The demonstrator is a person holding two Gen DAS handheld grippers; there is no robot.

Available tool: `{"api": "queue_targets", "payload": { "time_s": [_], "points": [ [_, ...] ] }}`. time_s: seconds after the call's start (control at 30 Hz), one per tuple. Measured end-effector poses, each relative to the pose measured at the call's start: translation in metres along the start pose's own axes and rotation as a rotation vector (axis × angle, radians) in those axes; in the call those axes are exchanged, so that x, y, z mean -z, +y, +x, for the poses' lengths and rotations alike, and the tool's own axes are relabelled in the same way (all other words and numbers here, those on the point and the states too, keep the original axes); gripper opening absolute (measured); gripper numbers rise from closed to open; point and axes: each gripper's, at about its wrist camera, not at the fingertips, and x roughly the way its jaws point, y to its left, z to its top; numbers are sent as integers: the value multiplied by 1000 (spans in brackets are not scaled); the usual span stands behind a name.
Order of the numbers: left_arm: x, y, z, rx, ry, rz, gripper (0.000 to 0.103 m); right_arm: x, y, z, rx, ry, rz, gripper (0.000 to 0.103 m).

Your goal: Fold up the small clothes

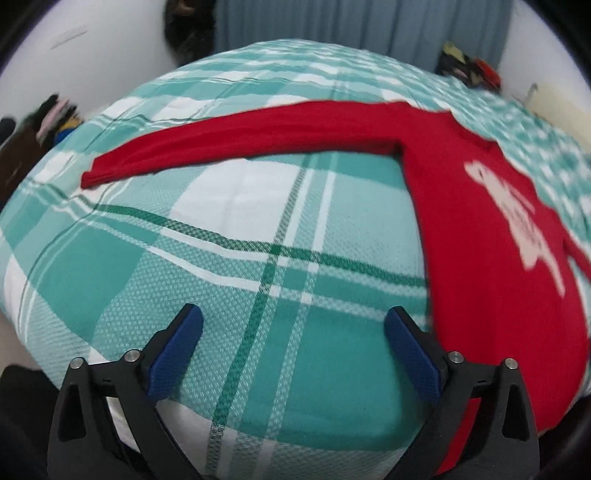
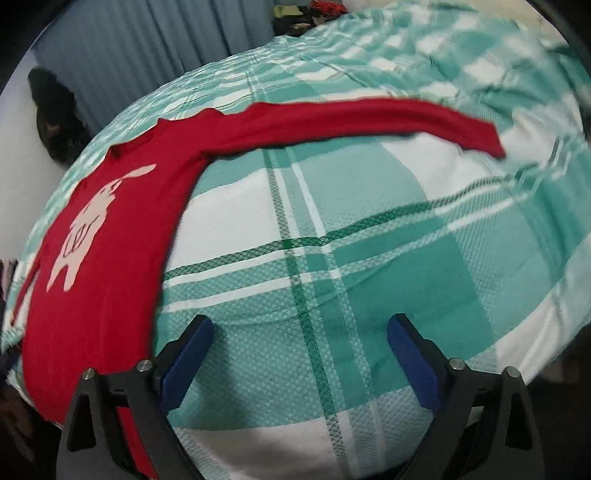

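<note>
Left wrist: left gripper (image 1: 293,328) gaped empty over bedspread (image 1: 258,229); sweater (image 1: 491,266) lay flat rightward. Right gripper (image 2: 300,338) likewise empty. Advised: pinch sleeve (image 1: 229,142) cuff, fold inward squarely.

A bed (image 1: 258,280) fills most of both views, spread with a woven cover checked in teal and white and crossed by thin dark green lines; behind it hangs a grey-blue pleated curtain (image 1: 369,26), with plain white wall (image 1: 110,48) to either side; a dark shape (image 2: 55,118) sits against the wall beside the curtain (too blurred to identify); small heaps of mixed, colourful items (image 1: 469,68) lie at the bed's far edges; the light is even and soft.
</note>
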Motion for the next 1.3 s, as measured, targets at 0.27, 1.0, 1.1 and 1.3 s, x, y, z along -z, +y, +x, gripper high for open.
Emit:
{"api": "queue_targets", "payload": {
  "time_s": [0.27,1.0,1.1,1.3],
  "points": [
    [1,0,5,19,5,-19,102,6,2,5,-9,-14,-6,103],
    [2,1,3,10,10,-14,102,9,-4,5,-29,-34,-7,103],
    [3,1,2,13,2,-13,102,10,-6,4,-33,-31,-16,103],
    [4,0,2,8,-9,-16,102,13,-8,3,-53,-28,-22,103]
  ]
}}
